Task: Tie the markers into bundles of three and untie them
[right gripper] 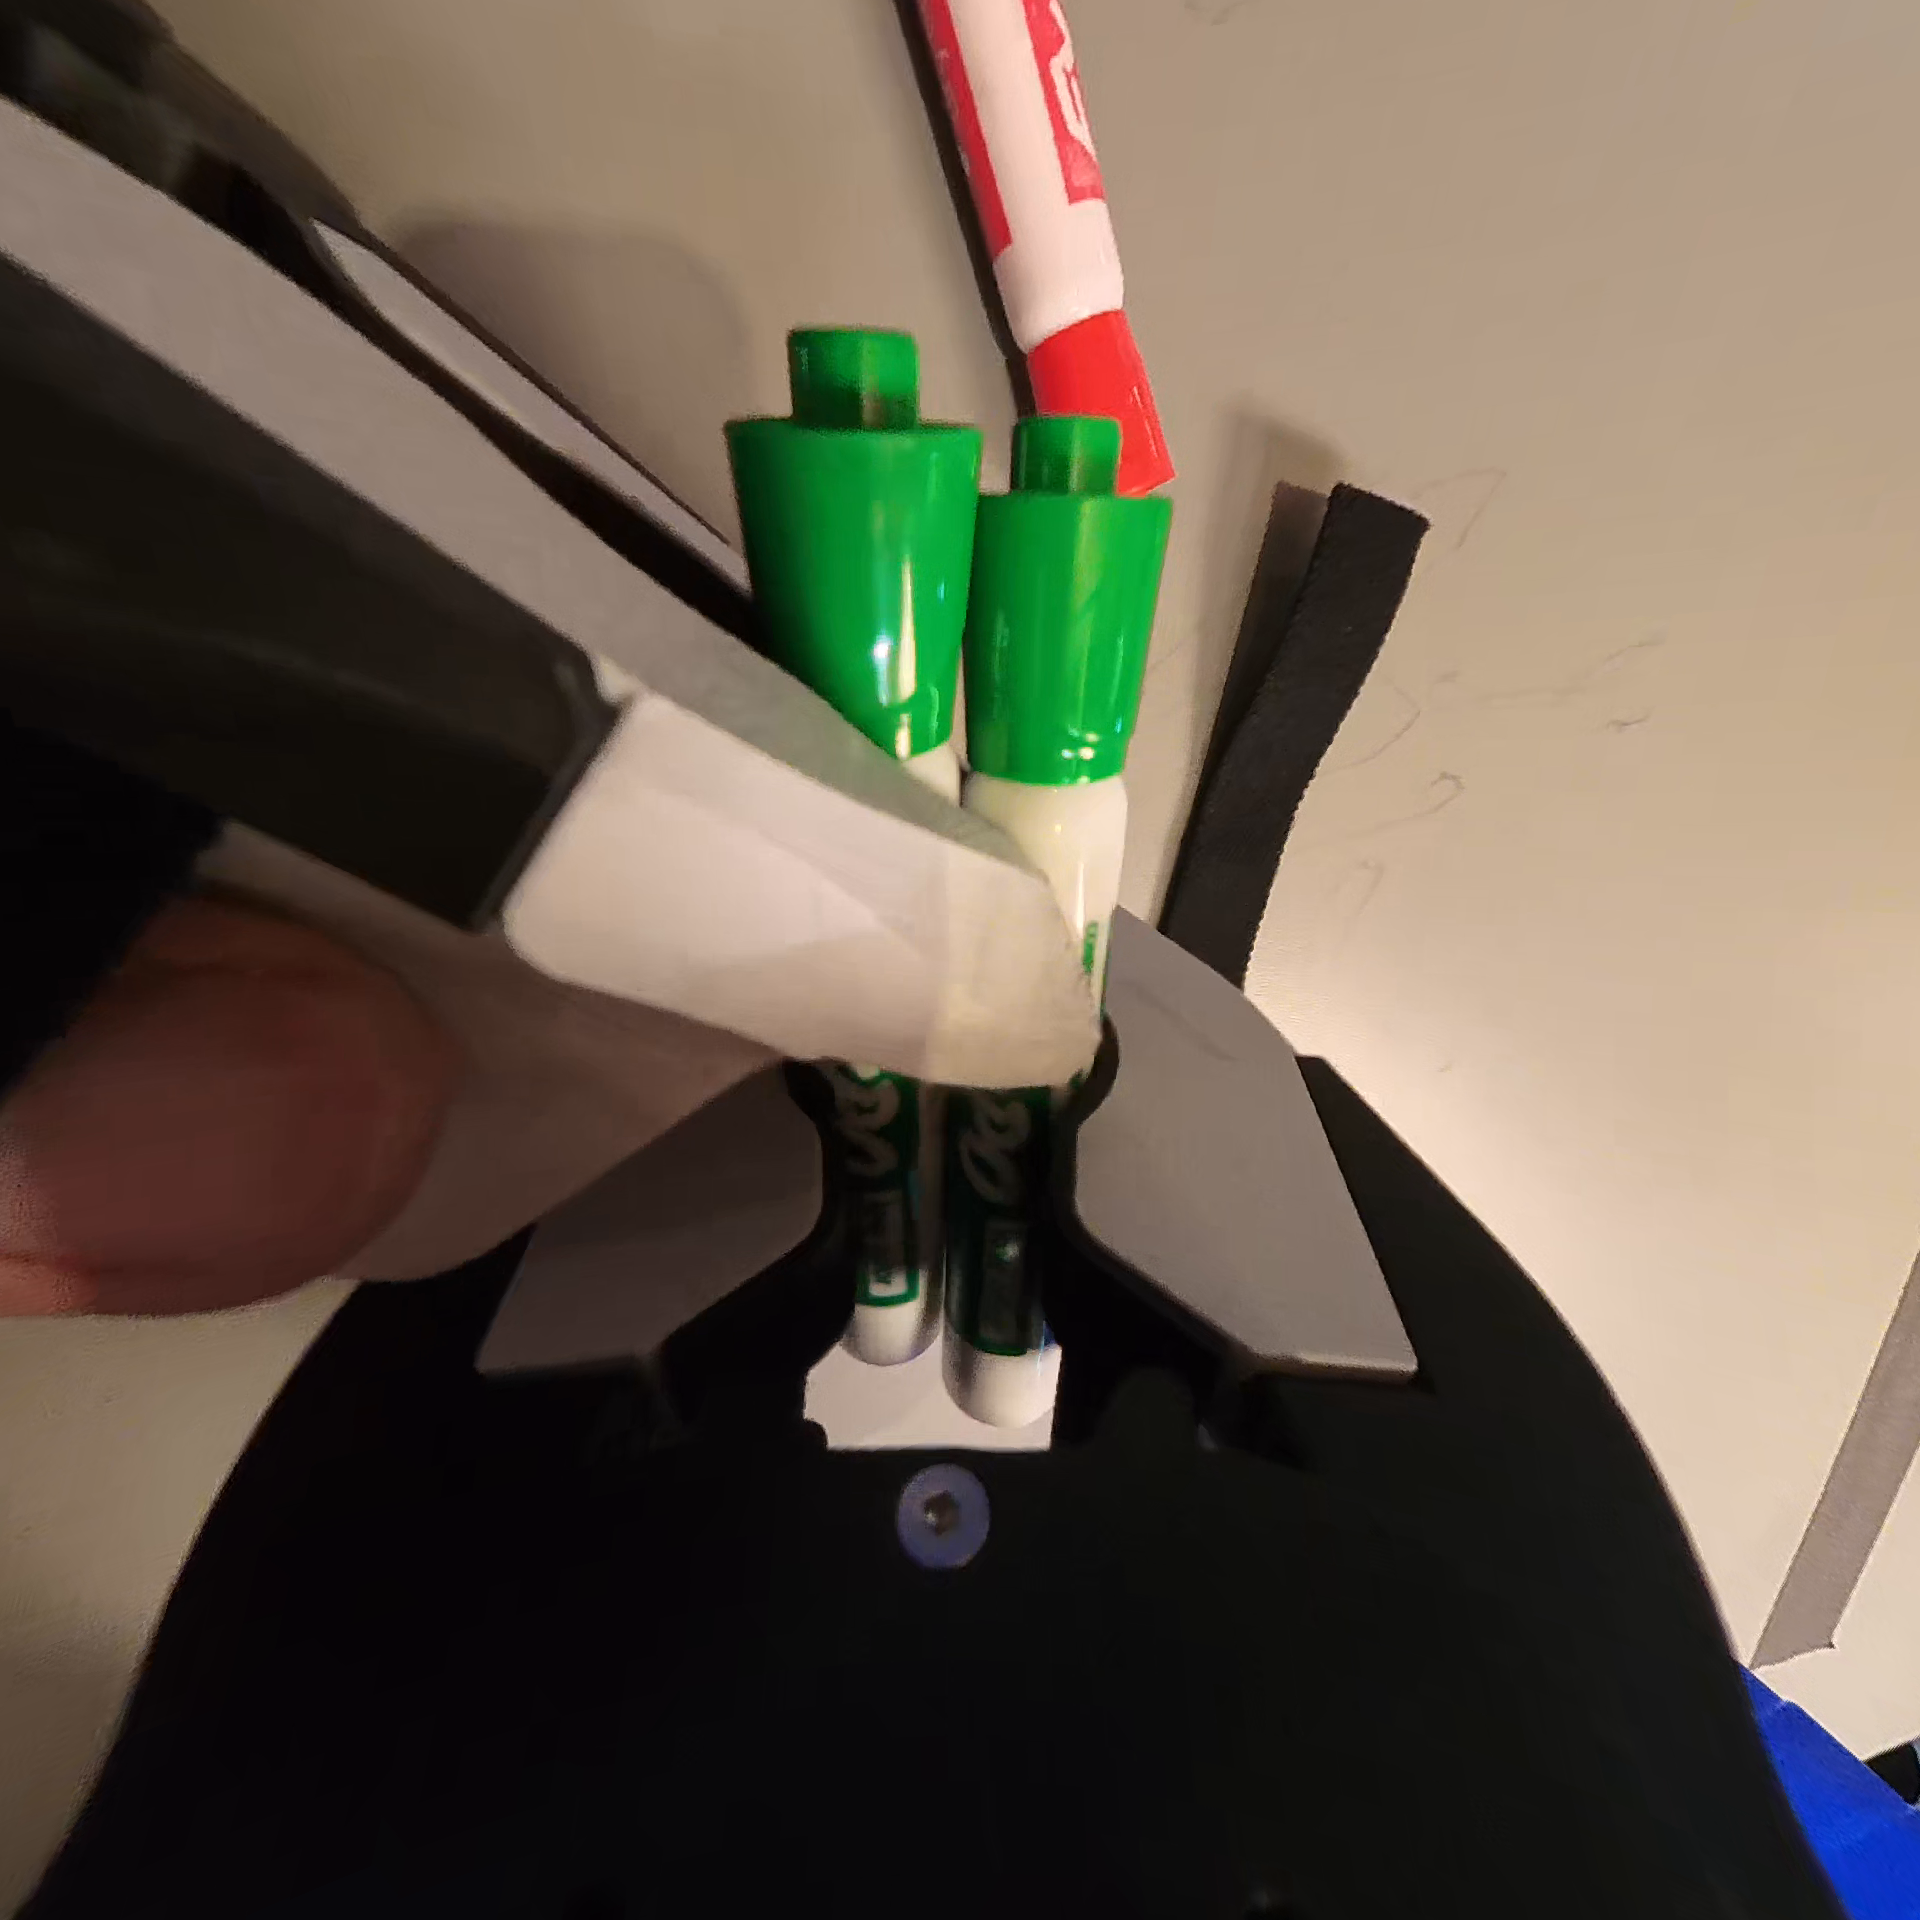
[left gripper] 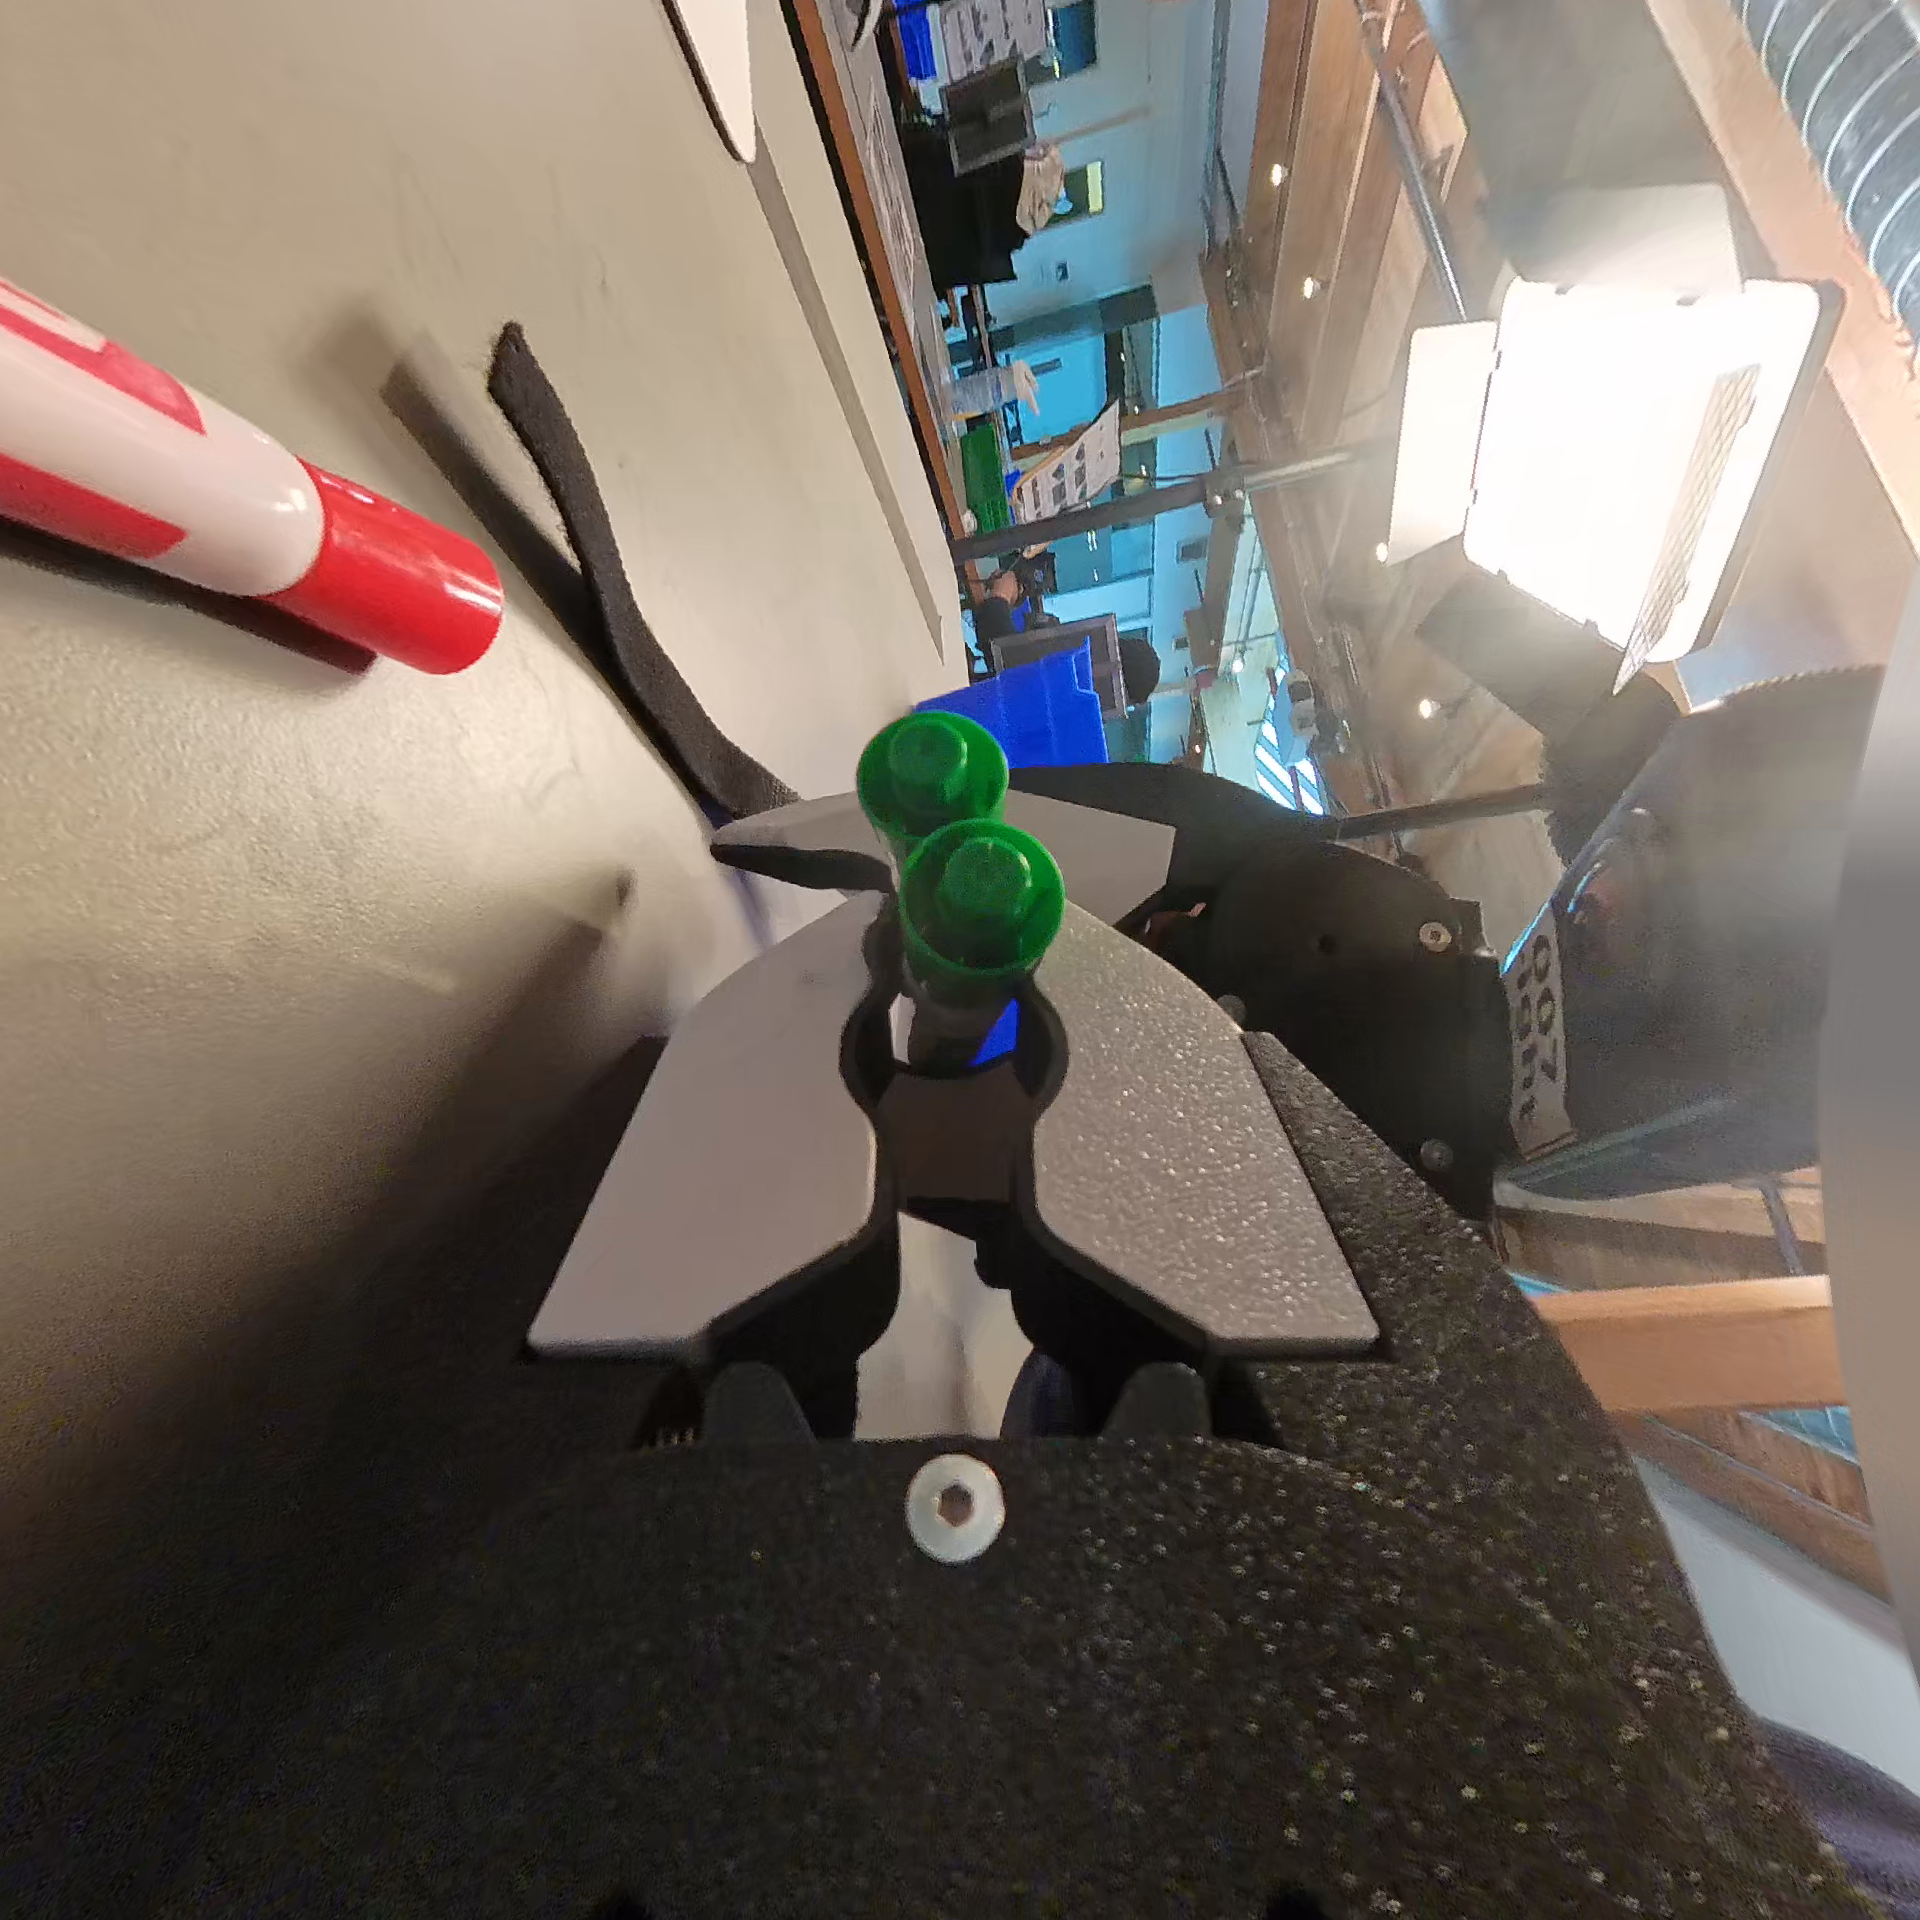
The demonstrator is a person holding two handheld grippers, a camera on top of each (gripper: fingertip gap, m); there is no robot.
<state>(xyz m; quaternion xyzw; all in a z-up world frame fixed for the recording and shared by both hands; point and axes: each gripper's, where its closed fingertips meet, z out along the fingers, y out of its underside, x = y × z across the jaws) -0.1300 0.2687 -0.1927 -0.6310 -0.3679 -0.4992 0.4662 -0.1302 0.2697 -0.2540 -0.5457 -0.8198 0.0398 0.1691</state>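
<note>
Two green markers (right gripper: 935, 623) with white bodies lie side by side along my right gripper (right gripper: 987, 935), which is shut on their bodies. My left gripper (left gripper: 956, 935) comes in from the left and is also shut on the pair; its taped finger (right gripper: 779, 914) lies across them. In the left wrist view the two green caps (left gripper: 977, 894) point at the camera, and the right gripper's black body (left gripper: 1351, 935) sits just behind. A red marker (left gripper: 260, 499) (right gripper: 1049, 208) lies loose on the table. A black strap (left gripper: 582, 540) (right gripper: 1278, 707) lies flat beside the green markers.
The beige table (left gripper: 312, 935) carries a grey tape strip (right gripper: 1849, 1455). A person's thumb (right gripper: 208, 1091) shows at the left. A blue bin (left gripper: 1039, 707) and a bright lamp (left gripper: 1610, 457) stand beyond the table. Something blue (right gripper: 1849, 1787) sits at the lower right corner. My right fingertips sit around 6 cm from my left ones. Between my right fingertips and the black strap (right gripper: 1278, 707) there is roughly 5 cm.
</note>
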